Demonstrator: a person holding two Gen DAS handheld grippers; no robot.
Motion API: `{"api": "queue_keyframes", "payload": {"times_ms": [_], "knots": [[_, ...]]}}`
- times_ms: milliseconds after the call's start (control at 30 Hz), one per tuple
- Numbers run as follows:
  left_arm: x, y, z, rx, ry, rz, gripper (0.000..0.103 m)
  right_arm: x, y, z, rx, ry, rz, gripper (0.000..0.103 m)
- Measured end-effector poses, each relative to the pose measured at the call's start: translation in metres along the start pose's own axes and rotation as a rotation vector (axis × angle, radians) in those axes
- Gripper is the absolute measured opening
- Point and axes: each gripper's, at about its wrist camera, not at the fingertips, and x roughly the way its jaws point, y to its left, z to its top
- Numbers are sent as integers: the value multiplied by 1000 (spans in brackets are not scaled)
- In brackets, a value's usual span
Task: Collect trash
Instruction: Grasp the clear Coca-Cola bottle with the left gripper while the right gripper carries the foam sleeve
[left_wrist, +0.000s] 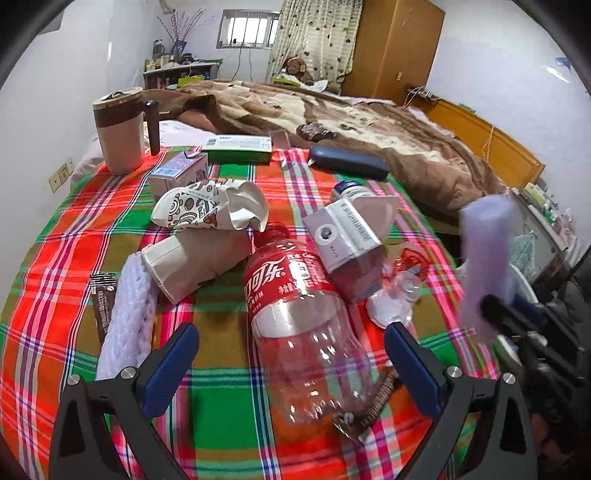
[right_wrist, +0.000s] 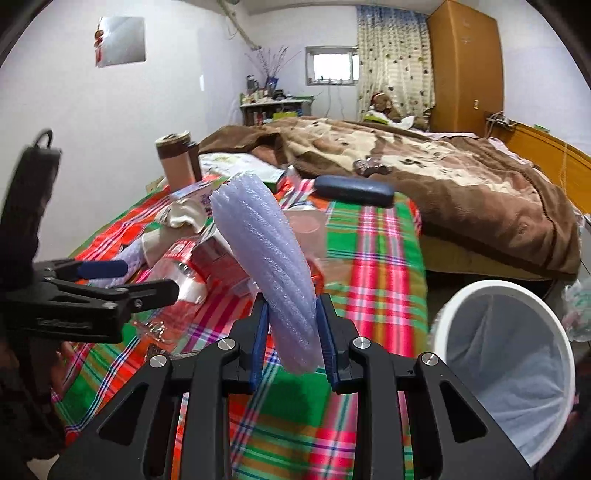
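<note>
Several pieces of litter crowd the plaid cloth (left_wrist: 229, 373) spread over the bed. An empty cola bottle (left_wrist: 295, 317) with a red label lies on its side between the spread fingers of the left gripper (left_wrist: 291, 360), whose blue pads stand wide apart and touch nothing. Beside the bottle's neck lie a crumpled patterned paper cup (left_wrist: 207, 210), a plain paper cup (left_wrist: 192, 266) on its side and a flattened pink carton (left_wrist: 351, 243); a clear plastic wrapper (left_wrist: 399, 291) sits just to the right. A white foam strip (left_wrist: 127, 321) and a brown sachet (left_wrist: 103, 306) lie at the left. Farther back stand a brown-banded mug (left_wrist: 122, 129), a green box (left_wrist: 240, 147) and a dark glasses case (left_wrist: 347, 162), near a brown blanket (left_wrist: 369, 122).

The right gripper (right_wrist: 291, 332) is clamped on a pale lilac foam sleeve (right_wrist: 266, 258), ribbed and slightly curved, its jaws narrow around the lower end while the upper end rises clear above the cloth. A white bin (right_wrist: 461, 295) with a thin liner stands just to the right, off the bed's edge.
</note>
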Motion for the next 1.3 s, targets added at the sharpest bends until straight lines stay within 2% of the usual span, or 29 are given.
{"api": "queue_keyframes", "payload": {"times_ms": [33,100,200,300,333,467,700,833,1300], "knots": [[7,0,2,-4,17,9,101,-2,-2,0,4,-2,0,27],[16,2,4,-26,38,20,94,-3,-8,0,22,-6,0,27],[21,-2,7,-13,27,19,90,-5,-14,0,33,-10,-1,27],[32,-6,10,-10,52,13,80,-5,-16,-1,35,-13,-4,27],[35,-8,10,-6,66,14,73,-4,-16,-1,39,-12,-2,27],[43,-11,7,-9,84,26,65,-4,-17,-3,38,-12,2,27],[39,-3,6,-54,79,-8,62,-9,-22,-6,45,-21,11,27],[28,-1,0,-56,59,2,62,-13,-25,-7,49,-25,11,27],[-38,-13,-25,-36,-26,-11,62,-31,-27,-12,67,-44,31,27]]}}
